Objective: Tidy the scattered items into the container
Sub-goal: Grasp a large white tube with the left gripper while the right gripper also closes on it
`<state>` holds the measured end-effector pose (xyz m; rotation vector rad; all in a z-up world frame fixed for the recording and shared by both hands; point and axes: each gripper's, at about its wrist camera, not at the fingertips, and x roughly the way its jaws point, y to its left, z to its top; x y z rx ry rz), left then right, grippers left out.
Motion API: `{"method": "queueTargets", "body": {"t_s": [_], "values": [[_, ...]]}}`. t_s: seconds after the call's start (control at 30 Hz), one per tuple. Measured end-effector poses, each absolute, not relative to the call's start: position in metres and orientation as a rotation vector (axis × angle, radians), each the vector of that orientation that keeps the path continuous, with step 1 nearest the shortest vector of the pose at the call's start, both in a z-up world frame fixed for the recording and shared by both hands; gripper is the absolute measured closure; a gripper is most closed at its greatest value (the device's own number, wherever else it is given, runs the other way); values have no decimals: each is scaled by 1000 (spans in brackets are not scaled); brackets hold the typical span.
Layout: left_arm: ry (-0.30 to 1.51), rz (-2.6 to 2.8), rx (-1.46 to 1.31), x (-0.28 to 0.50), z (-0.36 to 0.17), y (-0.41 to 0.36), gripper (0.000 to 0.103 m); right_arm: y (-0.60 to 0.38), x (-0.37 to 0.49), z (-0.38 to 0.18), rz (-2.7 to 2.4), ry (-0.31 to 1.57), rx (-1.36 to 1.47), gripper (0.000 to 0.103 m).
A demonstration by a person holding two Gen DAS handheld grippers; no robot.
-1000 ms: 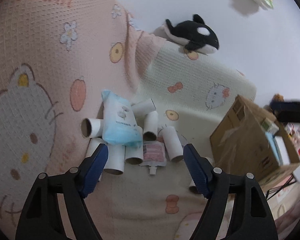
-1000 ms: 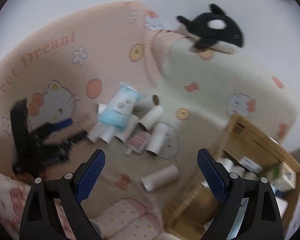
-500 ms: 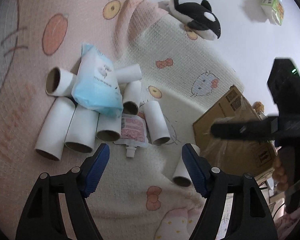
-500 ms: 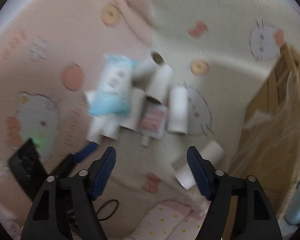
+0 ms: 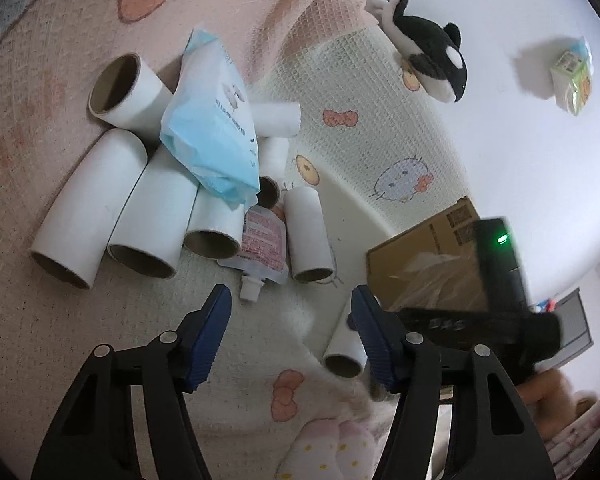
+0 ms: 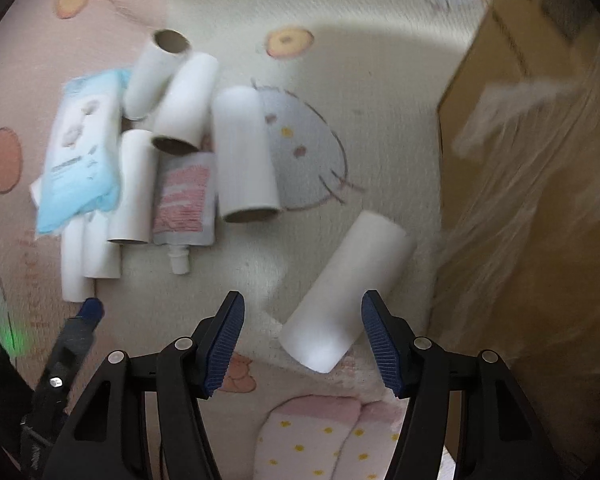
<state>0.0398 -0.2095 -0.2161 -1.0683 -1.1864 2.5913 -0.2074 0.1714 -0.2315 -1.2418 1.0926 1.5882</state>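
Now the right tool (image 6: 302,340), jaws closing, straddles a lone roll (image 6: 346,292) untouched.

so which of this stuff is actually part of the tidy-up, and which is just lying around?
Part of the job:
- lone cardboard tube, between the open right gripper jaws
- piled tubes
- blue tissue pack
- pink spout pouch
- cardboard box, the container
- left gripper, open

Just lying about:
- orca plush
- green packet
- patterned blanket
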Motion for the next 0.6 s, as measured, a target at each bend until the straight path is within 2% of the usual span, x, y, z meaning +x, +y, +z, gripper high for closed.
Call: {"method": "queueTargets", "body": {"t_s": [0.23, 0.37, 0.5, 0.6], "values": [[-1141, 2526, -1061, 28, -214, -207, 36, 181, -206, -250, 1539, 1059, -1230, 44], [-1109, 2440, -1112, 14, -218, -197, 36, 181, -206, -268, 1589, 1128, -1218, 44], [-1082, 2411, -1155, 5, -222, -188, 36, 168, -219, -269, 1747, 945, -1225, 44], [-1063, 2378, -1199, -3, -227, -181, 37, 163, -220, -268, 1808, 879, -1208, 44]]}}
